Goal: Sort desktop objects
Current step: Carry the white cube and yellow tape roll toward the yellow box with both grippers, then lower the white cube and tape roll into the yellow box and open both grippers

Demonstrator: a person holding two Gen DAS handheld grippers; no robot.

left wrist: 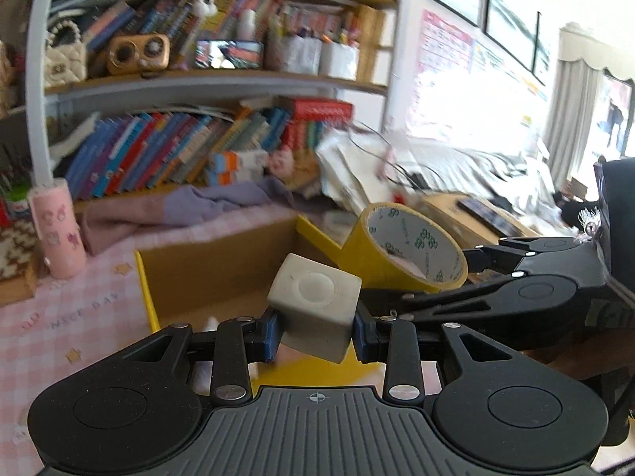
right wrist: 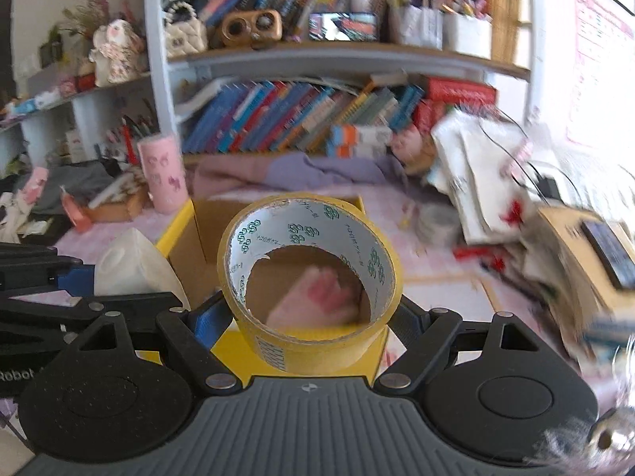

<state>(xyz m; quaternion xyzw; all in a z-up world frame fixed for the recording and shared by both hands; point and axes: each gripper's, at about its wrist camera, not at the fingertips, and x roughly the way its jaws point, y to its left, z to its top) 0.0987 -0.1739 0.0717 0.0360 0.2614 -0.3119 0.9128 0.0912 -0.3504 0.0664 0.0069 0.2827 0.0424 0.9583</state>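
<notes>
The white cube [left wrist: 315, 305] sits clamped between the blue pads of the left gripper [left wrist: 315, 335], above the near edge of the yellow box [left wrist: 222, 265]. The roll of yellow tape [right wrist: 309, 277] sits between the pads of the right gripper [right wrist: 309, 317], likewise over the box, just right of the cube. Inside the box lies a pink item, blurred. Left of the box stands a pink cup [right wrist: 162, 174]; behind it, a purple cloth [right wrist: 301, 170]; right of it, stacked papers [right wrist: 476, 182]. Bookshelves [right wrist: 337, 59] stand farthest. Left jaws narrow, gripping the cube; right jaws wide, gripping the tape.
</notes>
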